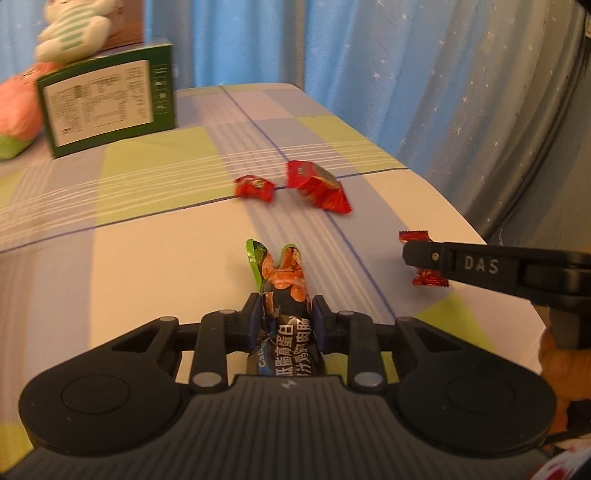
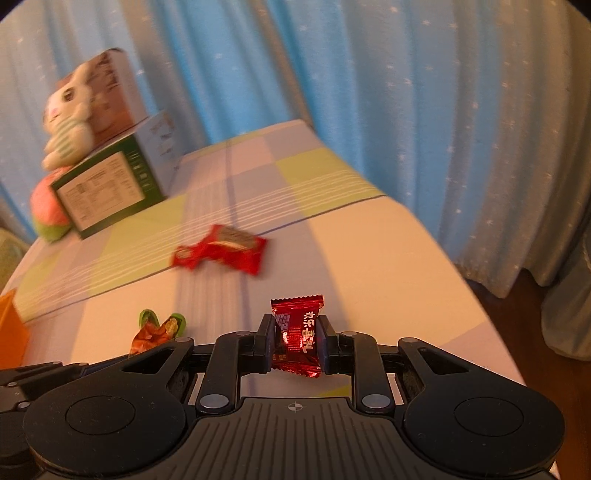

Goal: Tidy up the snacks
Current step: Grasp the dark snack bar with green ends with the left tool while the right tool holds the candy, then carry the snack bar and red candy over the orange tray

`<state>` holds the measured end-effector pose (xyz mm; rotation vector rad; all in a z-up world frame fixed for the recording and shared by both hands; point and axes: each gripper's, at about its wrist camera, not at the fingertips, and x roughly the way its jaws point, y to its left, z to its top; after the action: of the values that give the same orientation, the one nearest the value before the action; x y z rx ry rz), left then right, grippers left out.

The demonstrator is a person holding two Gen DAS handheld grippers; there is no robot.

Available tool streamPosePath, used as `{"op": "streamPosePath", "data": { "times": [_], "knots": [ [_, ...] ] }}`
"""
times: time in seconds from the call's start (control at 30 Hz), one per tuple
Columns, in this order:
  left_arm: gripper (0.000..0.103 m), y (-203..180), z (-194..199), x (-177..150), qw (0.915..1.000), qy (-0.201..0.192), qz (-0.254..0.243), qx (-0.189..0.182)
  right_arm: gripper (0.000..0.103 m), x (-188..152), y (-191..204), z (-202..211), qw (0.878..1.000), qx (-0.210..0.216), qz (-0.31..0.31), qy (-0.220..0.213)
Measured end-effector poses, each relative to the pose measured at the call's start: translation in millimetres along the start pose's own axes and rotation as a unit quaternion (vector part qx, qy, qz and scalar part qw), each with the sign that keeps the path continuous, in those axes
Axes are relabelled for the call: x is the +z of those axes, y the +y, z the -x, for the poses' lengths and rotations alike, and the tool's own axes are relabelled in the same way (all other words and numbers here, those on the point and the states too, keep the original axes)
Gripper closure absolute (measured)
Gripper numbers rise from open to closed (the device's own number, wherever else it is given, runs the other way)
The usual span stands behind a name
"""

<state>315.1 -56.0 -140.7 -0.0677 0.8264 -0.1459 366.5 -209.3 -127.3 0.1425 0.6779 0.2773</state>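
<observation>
Here, the left gripper [image 1: 284,314] is clamped on a long dark plastic sausage snack packet with white Chinese lettering [image 1: 282,314]; its green and orange crimped end sticks out forward past the two fingers. The packet is held above a table covered in a checked cloth of pale lilac, lime green and cream squares [image 1: 147,229].

The right gripper [image 2: 297,339] is closed tightly on a small shiny dark red foil candy with gold characters [image 2: 299,336], which stands upright between the fingers, its serrated top edge showing above them. In the left wrist view this candy [image 1: 424,277] peeks out above and below the black finger marked "DAS", close to the table's right edge.

Farther out, near the middle of the table, two bright red snack wrappers lie just beside each other: a smaller one [image 1: 255,188] on the left and a larger, puffier one [image 1: 317,186] on the right.

Toward the far left corner stands a dark green cardboard box with a white printed label [image 1: 107,107]. A white plush toy with green stripes [image 1: 74,33] sits on top of it, and a pink and green plush ball [image 1: 16,114] rests to its left. Blue star-patterned curtains [image 1: 369,74] hang behind the table.
</observation>
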Motion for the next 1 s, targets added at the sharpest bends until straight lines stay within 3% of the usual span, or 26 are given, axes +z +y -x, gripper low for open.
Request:
{"op": "streamPosePath", "data": {
  "times": [0.57, 1.0],
  "knots": [
    [0.077, 45.7, 121.6, -36.7, 0.9978, -0.024, 0.058, 0.023, 0.08, -43.4, 63.2, 92.1, 0.999, 0.035, 0.001, -0.002],
    [0.077, 47.9, 190.9, -59.5, 0.9974, -0.042, 0.051, 0.027, 0.08, -73.7, 95.7, 155.4, 0.999, 0.039, 0.018, -0.008]
  ]
}}
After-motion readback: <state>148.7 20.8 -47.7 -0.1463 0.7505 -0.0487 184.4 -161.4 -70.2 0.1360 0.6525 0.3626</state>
